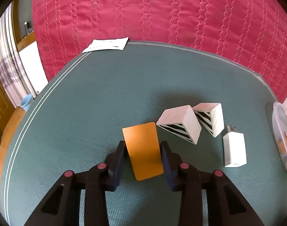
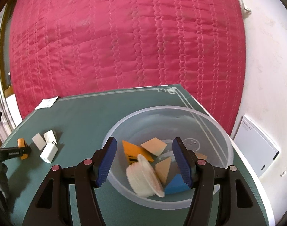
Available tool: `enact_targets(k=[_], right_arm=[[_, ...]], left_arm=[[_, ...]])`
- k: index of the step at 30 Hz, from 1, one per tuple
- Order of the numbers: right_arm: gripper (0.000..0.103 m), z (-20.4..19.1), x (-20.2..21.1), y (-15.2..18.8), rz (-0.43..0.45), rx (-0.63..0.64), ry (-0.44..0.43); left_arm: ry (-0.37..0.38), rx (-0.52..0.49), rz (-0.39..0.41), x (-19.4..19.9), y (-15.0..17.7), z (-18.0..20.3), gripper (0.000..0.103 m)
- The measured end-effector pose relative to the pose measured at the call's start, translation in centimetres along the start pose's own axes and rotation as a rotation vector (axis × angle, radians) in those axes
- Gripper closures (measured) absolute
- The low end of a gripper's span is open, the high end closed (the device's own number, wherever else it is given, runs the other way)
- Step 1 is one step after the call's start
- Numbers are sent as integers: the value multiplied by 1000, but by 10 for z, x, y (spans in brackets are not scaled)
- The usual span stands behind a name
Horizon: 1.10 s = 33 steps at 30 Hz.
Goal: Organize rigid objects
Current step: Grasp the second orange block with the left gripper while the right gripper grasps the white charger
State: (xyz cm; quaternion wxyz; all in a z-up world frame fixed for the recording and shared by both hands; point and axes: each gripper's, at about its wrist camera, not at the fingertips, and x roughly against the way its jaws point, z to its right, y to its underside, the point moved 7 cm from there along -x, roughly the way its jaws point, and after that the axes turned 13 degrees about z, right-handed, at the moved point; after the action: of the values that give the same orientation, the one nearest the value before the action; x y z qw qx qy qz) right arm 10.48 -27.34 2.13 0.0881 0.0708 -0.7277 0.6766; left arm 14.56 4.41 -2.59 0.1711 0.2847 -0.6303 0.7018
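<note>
Left gripper [image 1: 143, 156] pinches orange block [image 1: 143, 150] between both pads, on green mat [image 1: 87, 103]. Just right: two striped white wedges [image 1: 179, 126], white charger [image 1: 234, 149]. Right gripper [image 2: 144, 160] spread, holding nothing, over clear bowl [image 2: 209, 116] of blocks, at mat's right edge.

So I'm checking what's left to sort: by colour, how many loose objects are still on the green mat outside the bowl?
Orange: 1, the orange block clamped in the left gripper
White with black stripes: 2, wedges
Plain white: 1, charger
Total: 4
</note>
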Motion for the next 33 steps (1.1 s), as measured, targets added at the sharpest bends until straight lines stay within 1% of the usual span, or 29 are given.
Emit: enact_targets(k=[2,5,6,8,11,15,18,21,27,33], right_arm=[[40,-9,0,-1,-12,12,-24],[40,-31,0,0,-47,33,-92],[40,-44,-1,2,-76,38,-139],[40,-60,-4,6,-125,35,-206],[40,-91,-13,19,-227,22,-317],[40,-124,-25,35,-330,20,-403],[40,-143,-33,44,-372,26,-428],[40,-155,-42,47,-392,28,-431],[40,-177,-61,52,-409,48,-404],[40,-198,-73,56,-419,82,-395]], left_arm=[[8,8,1,1,1,-1,64],[24,19,8,5,1,-2,64],[29,23,13,7,0,-2,65],[35,28,27,12,-2,-2,65],[44,30,48,19,-5,-2,65],[45,31,76,26,-10,-3,64],[41,37,88,29,-12,-5,64],[39,49,90,30,-14,-9,64],[34,70,99,32,-15,-13,64],[30,65,94,31,-13,-12,64]])
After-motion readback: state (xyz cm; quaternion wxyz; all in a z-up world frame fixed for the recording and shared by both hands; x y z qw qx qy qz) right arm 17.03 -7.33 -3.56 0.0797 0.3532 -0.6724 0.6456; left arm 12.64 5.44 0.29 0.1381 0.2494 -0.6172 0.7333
